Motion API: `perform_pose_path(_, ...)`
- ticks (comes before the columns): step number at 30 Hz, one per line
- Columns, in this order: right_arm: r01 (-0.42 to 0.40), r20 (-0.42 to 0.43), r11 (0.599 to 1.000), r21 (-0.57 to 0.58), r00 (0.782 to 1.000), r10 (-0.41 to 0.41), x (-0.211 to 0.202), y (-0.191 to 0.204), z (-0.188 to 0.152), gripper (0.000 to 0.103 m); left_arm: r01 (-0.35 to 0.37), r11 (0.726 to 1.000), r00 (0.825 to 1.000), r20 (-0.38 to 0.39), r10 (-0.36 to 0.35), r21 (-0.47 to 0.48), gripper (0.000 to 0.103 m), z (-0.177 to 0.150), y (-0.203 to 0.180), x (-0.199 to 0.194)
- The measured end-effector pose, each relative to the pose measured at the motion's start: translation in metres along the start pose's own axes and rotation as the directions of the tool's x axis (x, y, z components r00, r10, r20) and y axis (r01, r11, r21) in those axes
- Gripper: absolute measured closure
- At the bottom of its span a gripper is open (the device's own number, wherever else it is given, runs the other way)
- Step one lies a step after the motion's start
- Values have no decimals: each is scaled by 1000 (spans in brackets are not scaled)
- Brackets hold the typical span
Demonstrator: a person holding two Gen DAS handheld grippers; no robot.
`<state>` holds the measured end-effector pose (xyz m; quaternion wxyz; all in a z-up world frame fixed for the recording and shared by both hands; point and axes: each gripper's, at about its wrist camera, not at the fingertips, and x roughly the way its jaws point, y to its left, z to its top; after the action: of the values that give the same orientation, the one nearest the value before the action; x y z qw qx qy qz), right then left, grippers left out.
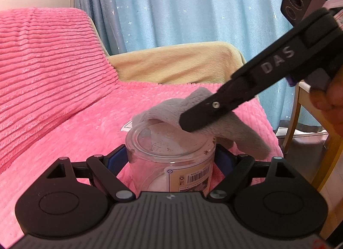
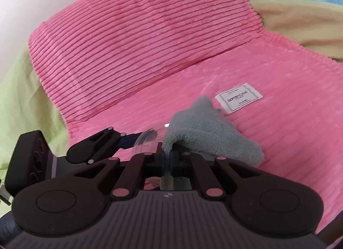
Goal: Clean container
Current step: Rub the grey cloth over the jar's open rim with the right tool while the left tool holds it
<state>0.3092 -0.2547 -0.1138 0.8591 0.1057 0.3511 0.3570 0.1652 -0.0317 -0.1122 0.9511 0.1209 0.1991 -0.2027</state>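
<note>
A clear plastic jar [image 1: 171,156] with a barcode label is held upright over the pink sofa seat. My left gripper [image 1: 171,159] is shut on the jar, one blue pad on each side. My right gripper [image 1: 188,124] comes in from the upper right, shut on a grey fleece cloth [image 1: 235,133] that drapes over the jar's mouth and hangs down its right side. In the right wrist view the cloth [image 2: 205,133] bunches around the gripper [image 2: 169,150], and the jar's rim [image 2: 145,139] and the left gripper [image 2: 103,144] show to the left.
A pink ribbed cover [image 2: 257,141] with a white tag [image 2: 239,97] lies over the sofa seat, with a pink cushion [image 1: 42,73] behind. A beige blanket [image 1: 182,64] and blue star curtains [image 1: 171,2] are at the back. A wooden chair frame [image 1: 300,120] stands at right.
</note>
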Motion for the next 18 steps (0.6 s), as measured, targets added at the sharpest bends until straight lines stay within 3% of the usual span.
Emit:
perform_pose_path(5, -66, -25, 998, 8, 997, 66, 5, 11, -3, 100, 12, 1000, 1000, 1, -12, 4, 18, -3, 10, -1)
perform_pose_path(16, -75, 22, 997, 10, 997, 75, 27, 25, -1, 101, 6, 1000, 1000, -3, -6, -2, 18, -3, 11, -1)
perform_pose_path(18, -76, 31, 997, 10, 997, 76, 31, 28, -1, 101, 31, 999, 1000, 3, -31, 13, 18, -11, 26, -4)
